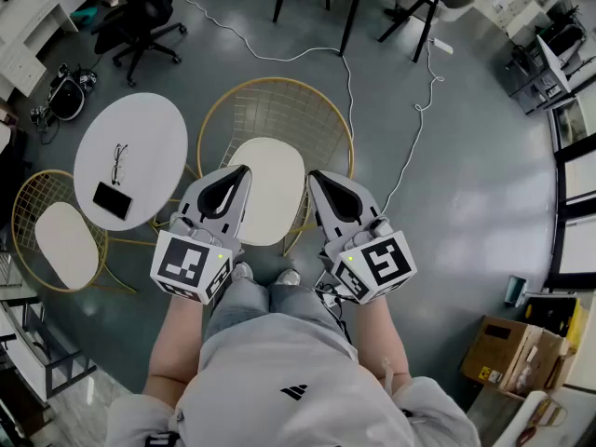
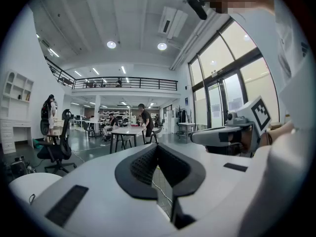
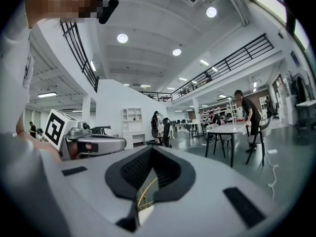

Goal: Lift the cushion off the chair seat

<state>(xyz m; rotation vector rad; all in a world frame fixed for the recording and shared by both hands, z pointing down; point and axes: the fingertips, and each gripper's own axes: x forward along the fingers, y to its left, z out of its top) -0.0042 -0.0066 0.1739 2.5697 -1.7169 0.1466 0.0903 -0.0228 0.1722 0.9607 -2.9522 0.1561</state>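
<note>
A cream cushion (image 1: pixel 270 189) lies on the seat of a gold wire chair (image 1: pixel 279 87), straight in front of the person in the head view. Both grippers are held level side by side above the cushion's near half, apart from it. My left gripper (image 1: pixel 244 170) is shut with nothing between its jaws, and its dark pads meet in the left gripper view (image 2: pixel 157 147). My right gripper (image 1: pixel 314 177) is shut and empty too, as the right gripper view (image 3: pixel 151 150) shows. A sliver of the chair's wire shows through the slit under the right jaws.
A round white table (image 1: pixel 130 128) at the left carries glasses (image 1: pixel 119 161) and a phone (image 1: pixel 112 200). Beyond it stands a second gold chair (image 1: pixel 23 203) with its own cushion. A white cable (image 1: pixel 349 73) runs over the floor behind the chair. A cardboard box (image 1: pixel 507 352) sits at the right.
</note>
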